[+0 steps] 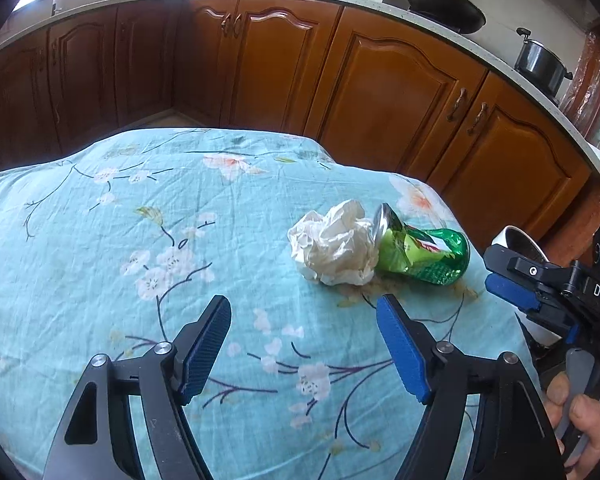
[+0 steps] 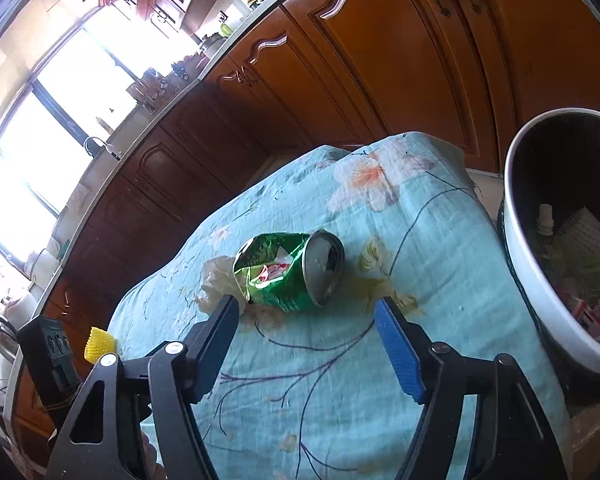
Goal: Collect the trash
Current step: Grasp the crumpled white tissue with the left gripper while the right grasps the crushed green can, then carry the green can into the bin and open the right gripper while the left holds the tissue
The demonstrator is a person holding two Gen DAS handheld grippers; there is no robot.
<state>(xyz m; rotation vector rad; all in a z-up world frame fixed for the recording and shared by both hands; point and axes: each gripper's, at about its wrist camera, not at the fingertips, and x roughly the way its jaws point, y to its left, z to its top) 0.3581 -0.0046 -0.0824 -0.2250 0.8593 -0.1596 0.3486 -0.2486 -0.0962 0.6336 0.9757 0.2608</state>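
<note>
the table under a pale blue cotton cloth printed with blossom sprigs point(image 1: 100, 240) has a broad bare stretch on its left and near parts, with nothing standing on it there. its far edge drops off in front of brown wooden cabinet doors point(image 1: 392, 88), and its right edge falls away just beside a round white-rimmed waste bin with a dark inside point(image 2: 540, 292), which already holds mixed scraps. the gap between the cloth edge and the bin wall is narrow.

the crushed green aluminium drink can point(image 2: 284, 276) lies on its side near the right edge of the table. in the right wrist view its long axis runs across the picture, with the silver top end and its open mouth turned toward the bin and the crumpled body toward the left. touching the can on the side away from the bin is a crumpled ball of white tissue paper point(image 1: 334, 246); in the right wrist view only a pale corner of it shows behind the can.

the left gripper point(image 1: 304, 320) hovers over the cloth with its black and blue ribbed fingers spread wide and nothing between them; the paper ball lies ahead of its right fingertip, apart from it. the right gripper point(image 2: 306, 316) also has its fingers apart and empty, with the can just ahead of the gap, touching neither finger. in the left wrist view a hand point(image 1: 580, 420) grips the right gripper's handle.
</note>
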